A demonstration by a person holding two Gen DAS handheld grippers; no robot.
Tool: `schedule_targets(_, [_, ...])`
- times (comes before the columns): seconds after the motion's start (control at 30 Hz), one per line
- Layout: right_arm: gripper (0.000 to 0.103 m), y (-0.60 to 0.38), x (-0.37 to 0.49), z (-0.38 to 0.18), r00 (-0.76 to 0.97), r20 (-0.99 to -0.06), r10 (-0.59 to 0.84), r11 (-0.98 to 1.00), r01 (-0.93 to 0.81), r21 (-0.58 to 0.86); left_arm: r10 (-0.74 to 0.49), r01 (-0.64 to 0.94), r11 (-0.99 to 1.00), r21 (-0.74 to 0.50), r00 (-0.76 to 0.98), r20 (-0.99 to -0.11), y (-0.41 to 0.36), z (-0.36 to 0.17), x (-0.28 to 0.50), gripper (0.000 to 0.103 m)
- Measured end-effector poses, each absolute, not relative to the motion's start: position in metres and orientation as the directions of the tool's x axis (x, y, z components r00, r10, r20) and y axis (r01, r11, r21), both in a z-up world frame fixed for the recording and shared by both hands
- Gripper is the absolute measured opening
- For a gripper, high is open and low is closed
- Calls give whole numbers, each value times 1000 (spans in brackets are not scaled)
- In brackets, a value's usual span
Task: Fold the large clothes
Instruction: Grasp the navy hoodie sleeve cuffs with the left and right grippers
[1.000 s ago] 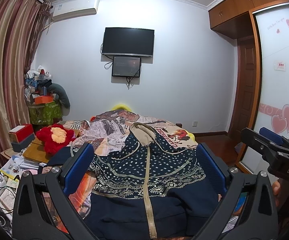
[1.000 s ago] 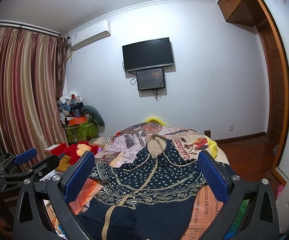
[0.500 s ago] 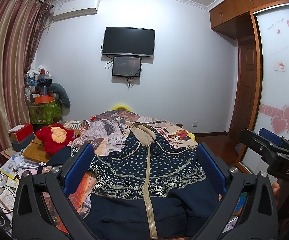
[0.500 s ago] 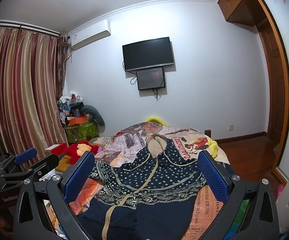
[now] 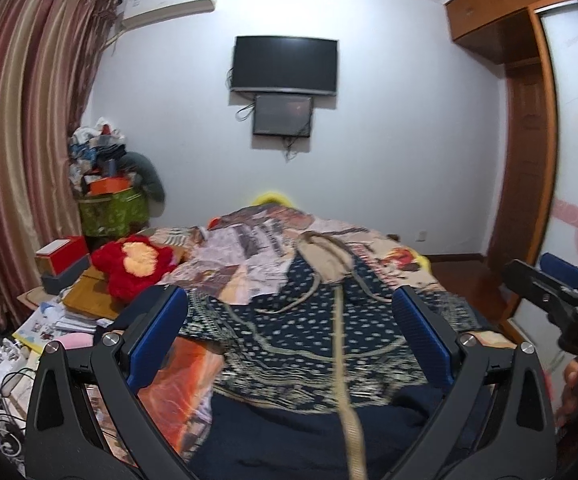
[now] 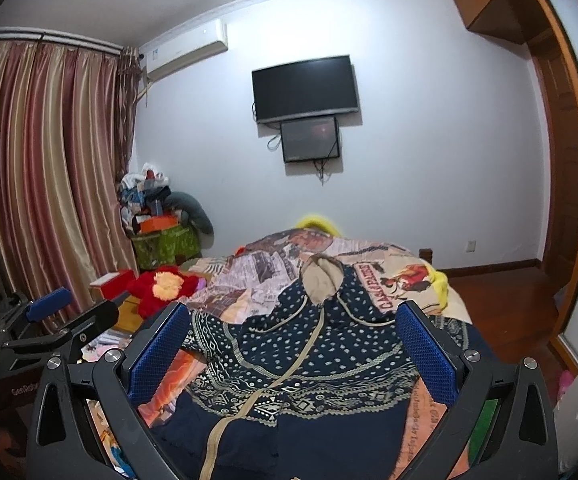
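Note:
A navy hooded jacket with pale dots, a patterned band and a tan zip lies spread on the bed, its tan-lined hood pointing to the far wall. It shows in the right wrist view too, the jacket laid flat with the hood at the far end. My left gripper hovers open above its chest, nothing between the blue pads. My right gripper is open over the same garment, also empty. Each gripper appears at the other view's edge.
The bed carries a printed newspaper-pattern cover. A red plush toy and a red box lie on a cluttered side table at the left, beside curtains. A wooden door and bare floor are at the right.
The left wrist view has shifted and blurred: the left gripper has moved slightly, with the jacket appearing lower and a bit nearer. The right gripper has barely moved. Both stay open.

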State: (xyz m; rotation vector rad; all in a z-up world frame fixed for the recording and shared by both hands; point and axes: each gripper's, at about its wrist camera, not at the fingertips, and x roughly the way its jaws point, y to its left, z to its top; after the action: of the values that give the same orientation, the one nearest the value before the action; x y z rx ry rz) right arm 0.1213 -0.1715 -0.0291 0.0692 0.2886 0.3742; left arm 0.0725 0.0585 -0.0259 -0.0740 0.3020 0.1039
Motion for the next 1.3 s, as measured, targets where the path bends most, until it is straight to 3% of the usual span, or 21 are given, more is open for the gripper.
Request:
schedule_targets(0.23, [103, -141, 199, -49, 889, -331, 316, 947, -314, 61, 184, -237, 966, -102, 911, -370, 132, -61, 133, 103])
schedule_targets(0.4, [103, -126, 277, -68, 864, -430, 262, 960, -278, 27, 252, -340, 937, -77, 813, -525, 204, -103, 187, 103])
schedule_targets(0.6, [103, -111, 356, -96, 791, -551, 265, 953, -301, 26, 322, -446, 894, -29, 689, -649, 275, -148, 231, 103])
schedule_targets(0.73, [103, -97, 400, -120, 725, -638, 258, 945, -328, 9, 276, -490, 869, -69, 597, -753, 314, -183, 257, 102])
schedule_targets(0.87, [103, -84, 434, -147, 636, -715, 288, 928, -371, 44, 111, -535, 810, -240, 542, -833, 345, -214, 272, 96])
schedule_targets(1.07, [103, -62, 465, -183, 550, -782, 292, 903, -429, 36, -77, -592, 640, -490, 585, -807, 375, -240, 281, 96])
schedule_targets(1.13, [103, -56, 471, -189, 533, -791, 298, 896, -443, 40, -92, -600, 606, -522, 599, -795, 381, -243, 289, 95])
schedule_targets(1.2, [103, -51, 477, -195, 517, -799, 307, 889, -456, 47, -105, -604, 582, -544, 608, -787, 388, -247, 297, 91])
schedule_targets(1.3, [103, -46, 482, -200, 496, -806, 323, 882, -467, 66, -87, -637, 549, -542, 601, -795, 400, -253, 308, 69])
